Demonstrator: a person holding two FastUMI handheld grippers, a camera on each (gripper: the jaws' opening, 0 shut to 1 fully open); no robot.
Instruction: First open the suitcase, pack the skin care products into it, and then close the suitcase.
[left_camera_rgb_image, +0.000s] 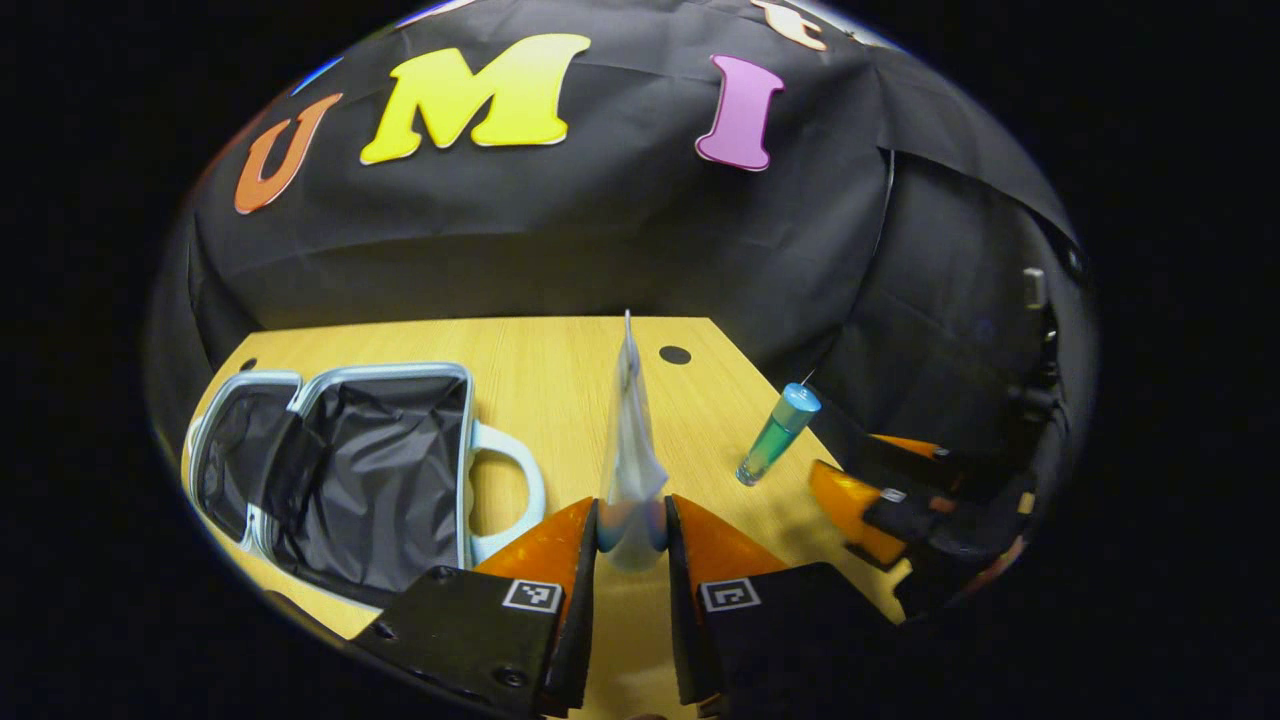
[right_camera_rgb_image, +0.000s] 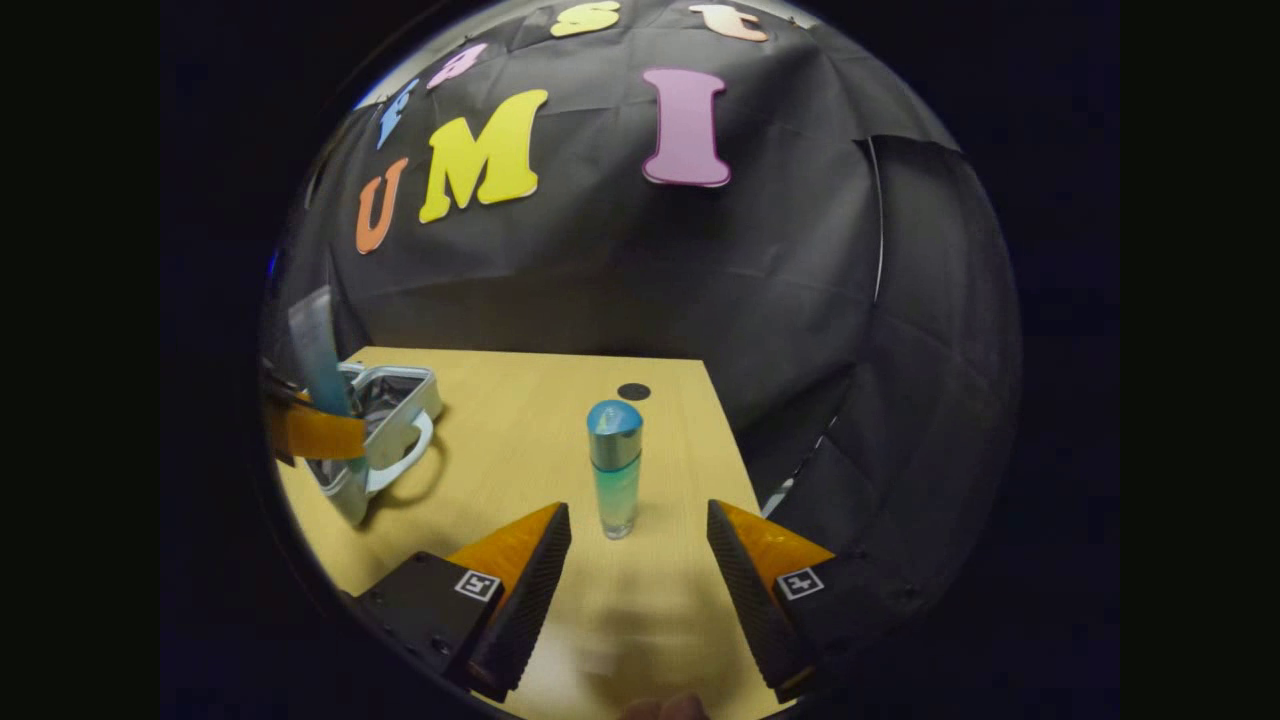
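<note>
pale translucent tube (left_camera_rgb_image: 632, 450) clamped between the left gripper (left_camera_rgb_image: 632, 530) fingers, standing upright at 12 o'clock. blue-capped teal bottle (right_camera_rgb_image: 614, 468) upright on the wooden table (right_camera_rgb_image: 520, 450), just ahead of the spread-fingered right gripper (right_camera_rgb_image: 638, 530), untouched. open suitcase (left_camera_rgb_image: 360, 470), dark lining, lies at 9 o'clock in left gripper view.

Suitcase (left_camera_rgb_image: 350, 470) open on table (left_camera_rgb_image: 560, 370), bottle (left_camera_rgb_image: 778, 433) well right.

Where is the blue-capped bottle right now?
In the right gripper view, the bottle stands upright on the table, just ahead of the open right gripper.
</note>
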